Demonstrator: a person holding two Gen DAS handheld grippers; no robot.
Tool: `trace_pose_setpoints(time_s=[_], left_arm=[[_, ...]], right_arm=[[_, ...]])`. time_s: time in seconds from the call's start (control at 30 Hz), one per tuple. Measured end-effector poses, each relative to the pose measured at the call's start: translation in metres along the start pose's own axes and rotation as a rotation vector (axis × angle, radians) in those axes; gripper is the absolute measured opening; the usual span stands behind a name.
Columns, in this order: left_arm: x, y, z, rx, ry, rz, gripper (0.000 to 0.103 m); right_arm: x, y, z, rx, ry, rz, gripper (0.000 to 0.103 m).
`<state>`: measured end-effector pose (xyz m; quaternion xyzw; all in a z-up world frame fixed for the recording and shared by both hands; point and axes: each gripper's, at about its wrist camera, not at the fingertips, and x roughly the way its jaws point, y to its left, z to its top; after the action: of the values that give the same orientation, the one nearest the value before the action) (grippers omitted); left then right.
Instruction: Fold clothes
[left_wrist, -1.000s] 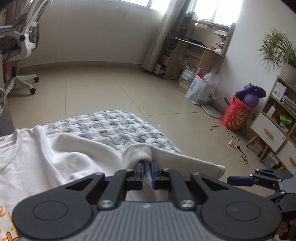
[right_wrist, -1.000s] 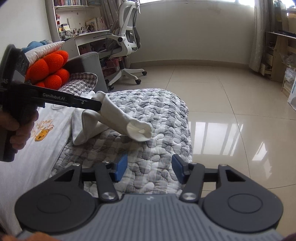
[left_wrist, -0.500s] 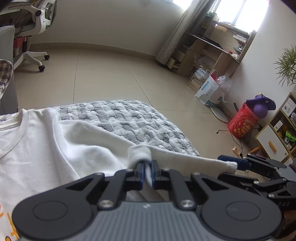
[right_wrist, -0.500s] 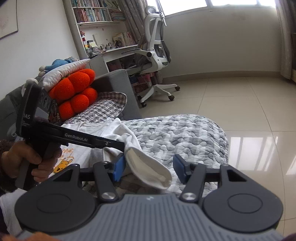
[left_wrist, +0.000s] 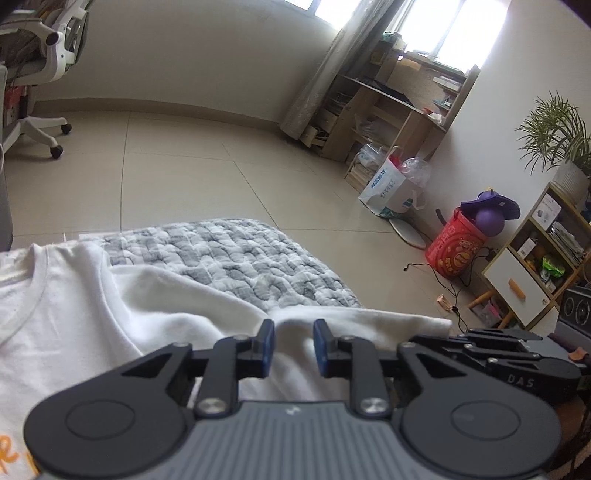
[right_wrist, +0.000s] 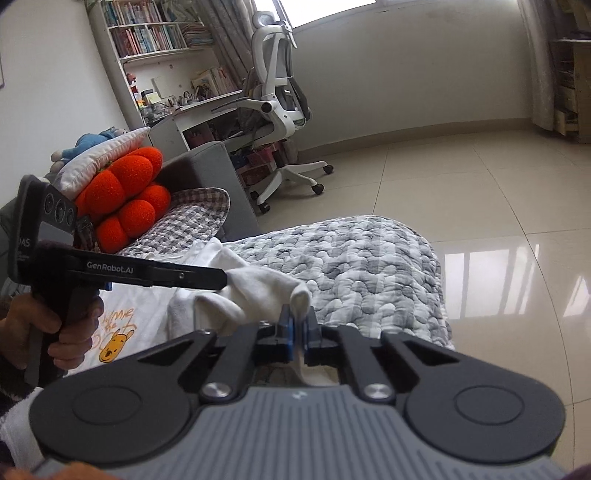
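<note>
A white T-shirt (left_wrist: 66, 317) with an orange cartoon print (right_wrist: 110, 349) lies on a grey quilted cover (left_wrist: 236, 254). Its sleeve (left_wrist: 354, 325) stretches to the right. My left gripper (left_wrist: 293, 341) is open, its blue pads on either side of a ridge of sleeve cloth without pinching it. My right gripper (right_wrist: 298, 326) is shut on the sleeve's cuff end (right_wrist: 301, 299). The left gripper also shows in the right wrist view (right_wrist: 218, 278), just left of the sleeve. The right gripper shows in the left wrist view (left_wrist: 491, 354) at the sleeve's far end.
A grey sofa arm with an orange plush cushion (right_wrist: 125, 192) and a checked cushion (right_wrist: 188, 218) stands behind the shirt. A white office chair (right_wrist: 280, 125) stands on the tiled floor (left_wrist: 207, 173). Shelves, a red bucket (left_wrist: 454, 247) and a paper bag (left_wrist: 388, 184) line the right wall.
My left gripper has opened and let go of the sleeve. My right gripper has closed on the sleeve's cuff end, which half a second ago lay between its open jaws.
</note>
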<state>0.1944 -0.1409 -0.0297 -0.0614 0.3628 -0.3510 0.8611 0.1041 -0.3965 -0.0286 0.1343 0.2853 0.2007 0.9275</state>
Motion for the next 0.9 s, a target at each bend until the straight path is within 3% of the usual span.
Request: trace_pose_setpoints(time_s=[0.03, 0.23, 0.4, 0.63, 0.9], left_arm=[[-0.004, 0.003, 0.003, 0.009, -0.014, 0.008, 0.035], [-0.021, 0.031, 0.022, -0.002, -0.069, 0.083, 0.036], [-0.020, 0.063, 0.033, -0.046, -0.083, 0.177, 0.038], [-0.001, 0.101, 0.043, -0.053, -0.056, 0.320, 0.044], [0.010, 0.134, 0.052, -0.067, -0.057, 0.353, 0.048]], right_arm=[[-0.008, -0.001, 0.001, 0.013, 0.000, -0.002, 0.006], [-0.057, -0.017, 0.011, 0.140, -0.009, -0.051, 0.005], [-0.089, -0.033, 0.020, 0.181, -0.046, -0.168, 0.005], [-0.085, -0.044, 0.022, 0.205, -0.051, -0.336, 0.005], [-0.080, -0.050, 0.016, 0.216, -0.059, -0.419, 0.005]])
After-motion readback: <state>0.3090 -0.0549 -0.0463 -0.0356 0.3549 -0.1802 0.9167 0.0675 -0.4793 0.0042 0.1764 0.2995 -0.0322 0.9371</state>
